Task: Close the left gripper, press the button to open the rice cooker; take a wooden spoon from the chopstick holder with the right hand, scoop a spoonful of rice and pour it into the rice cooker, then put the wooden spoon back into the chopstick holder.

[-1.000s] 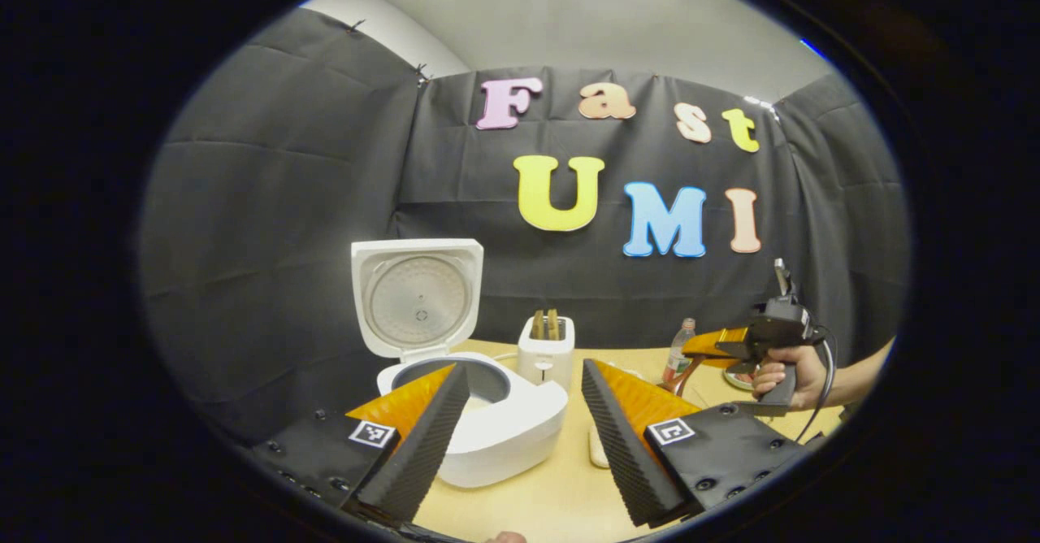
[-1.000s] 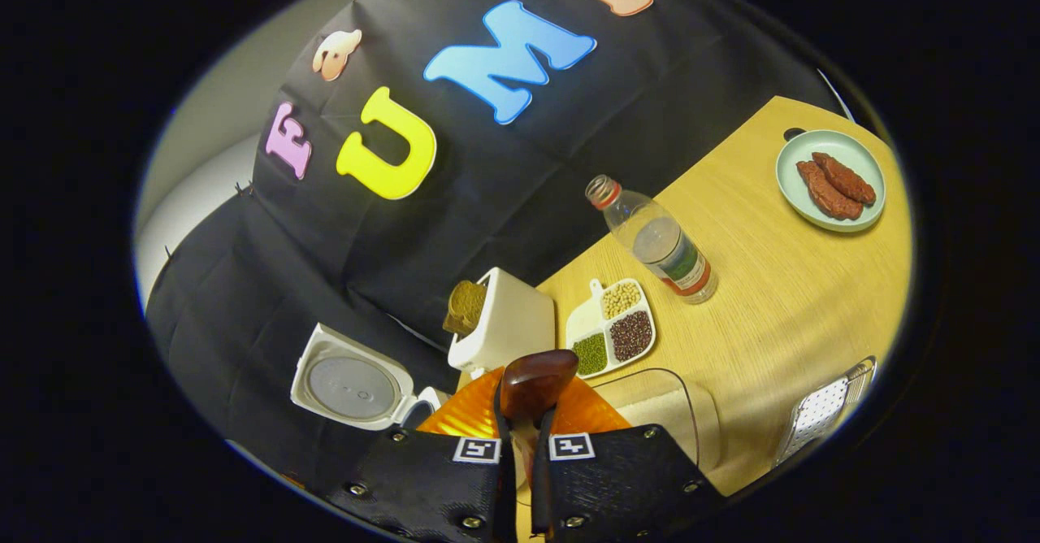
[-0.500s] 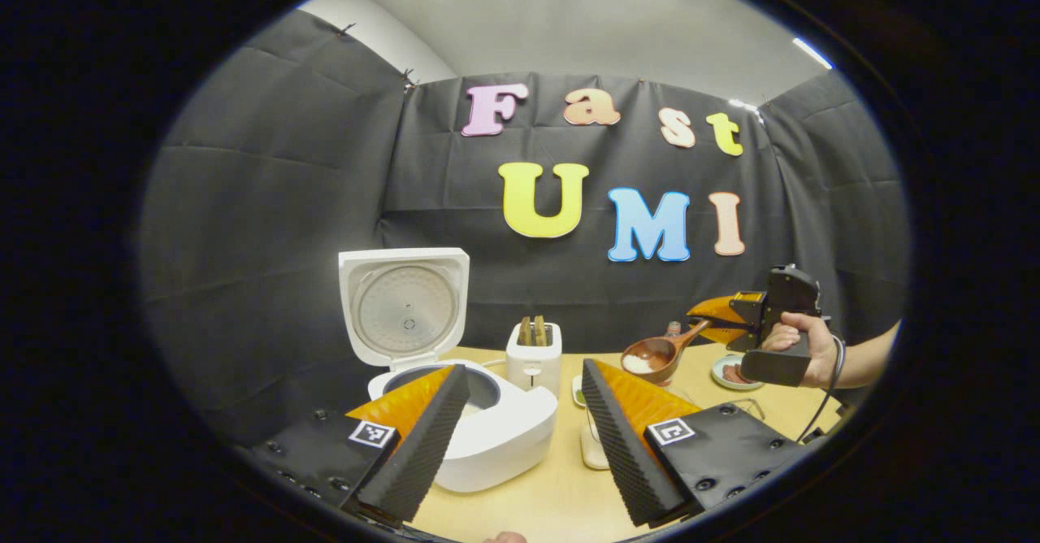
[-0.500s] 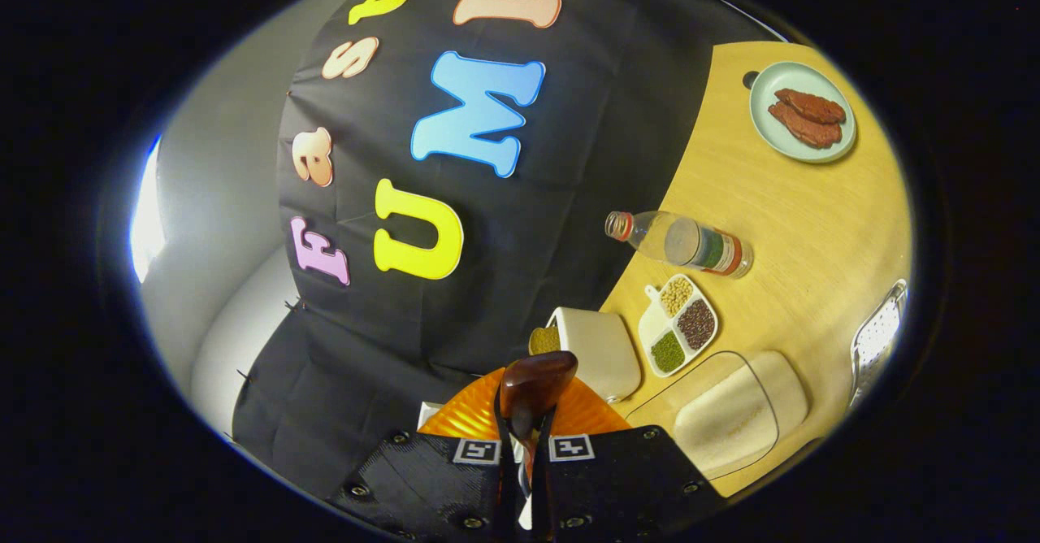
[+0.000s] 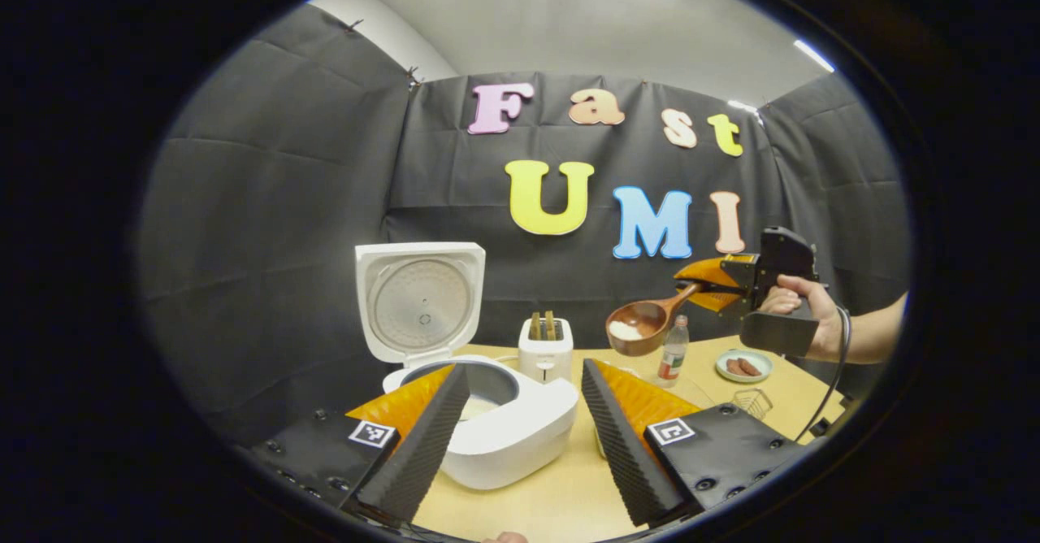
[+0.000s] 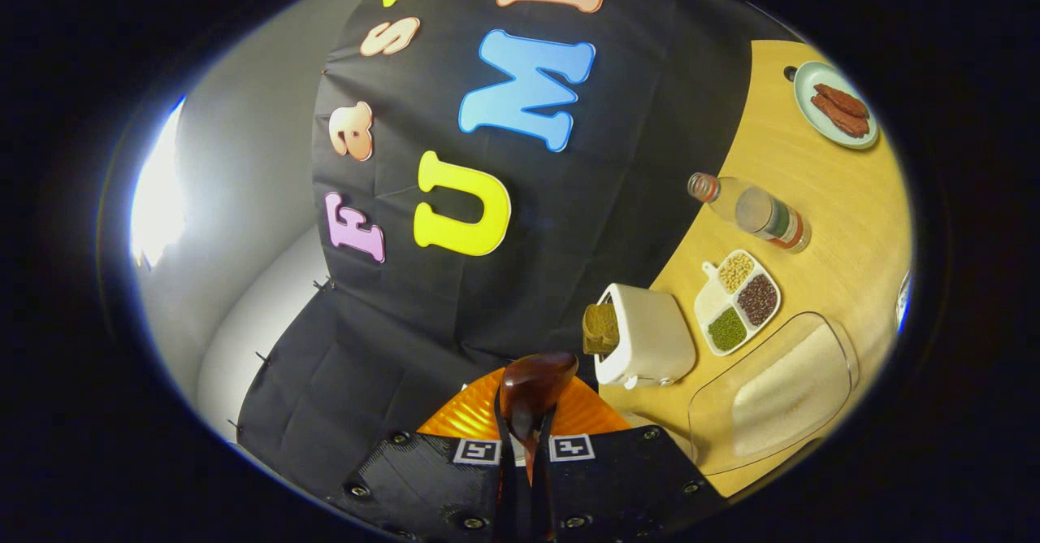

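1 rice cooker (image 5: pixel 496 421), lid up; 1 wooden spoon (image 5: pixel 642 327).
Right gripper (image 6: pixel 520 445) clamps spoon handle; left gripper (image 5: pixel 520 429) wide, cooker between fingers.

The left claw (image 5: pixel 520 413) is held low and level, its two fingers (image 5: pixel 422 437) spread wide apart with nothing gripped between them. The right claw (image 5: pixel 705 284) is seen farther off in the left gripper view, raised and pointed sideways, its handle wrapped by a hand (image 5: pixel 800 315) with a bare forearm behind it. In the right gripper view the right claw (image 6: pixel 526 437) is pressed narrowly together on a spoon (image 6: pixel 532 384) handle.
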Available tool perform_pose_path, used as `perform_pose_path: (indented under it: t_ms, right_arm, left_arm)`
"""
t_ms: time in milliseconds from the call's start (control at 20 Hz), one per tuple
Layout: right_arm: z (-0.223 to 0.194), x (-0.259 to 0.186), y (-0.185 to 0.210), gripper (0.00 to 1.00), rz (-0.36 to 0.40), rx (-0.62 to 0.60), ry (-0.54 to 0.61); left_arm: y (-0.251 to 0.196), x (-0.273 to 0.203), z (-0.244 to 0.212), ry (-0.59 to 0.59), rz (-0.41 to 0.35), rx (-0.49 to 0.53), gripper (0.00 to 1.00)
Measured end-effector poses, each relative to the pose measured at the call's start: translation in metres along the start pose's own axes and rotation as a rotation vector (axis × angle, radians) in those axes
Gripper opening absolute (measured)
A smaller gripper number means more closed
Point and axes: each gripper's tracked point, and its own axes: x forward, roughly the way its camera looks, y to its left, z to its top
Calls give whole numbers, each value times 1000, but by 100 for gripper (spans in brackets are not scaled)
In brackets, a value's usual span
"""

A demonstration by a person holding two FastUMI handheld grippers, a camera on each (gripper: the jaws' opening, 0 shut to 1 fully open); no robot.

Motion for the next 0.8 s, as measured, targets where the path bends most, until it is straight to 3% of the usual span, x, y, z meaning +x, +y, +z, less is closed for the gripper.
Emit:
perform_pose_path:
  t_ms: [450,800]
  right_arm:
    - [-58,73,34,7,34,-80,110]
    - [-111,140,43,7,11,-255,208]
  left_arm:
    - [22,-7,-11,0,-10,4,97]
    - [45,-8,-19,11,25,-15,96]
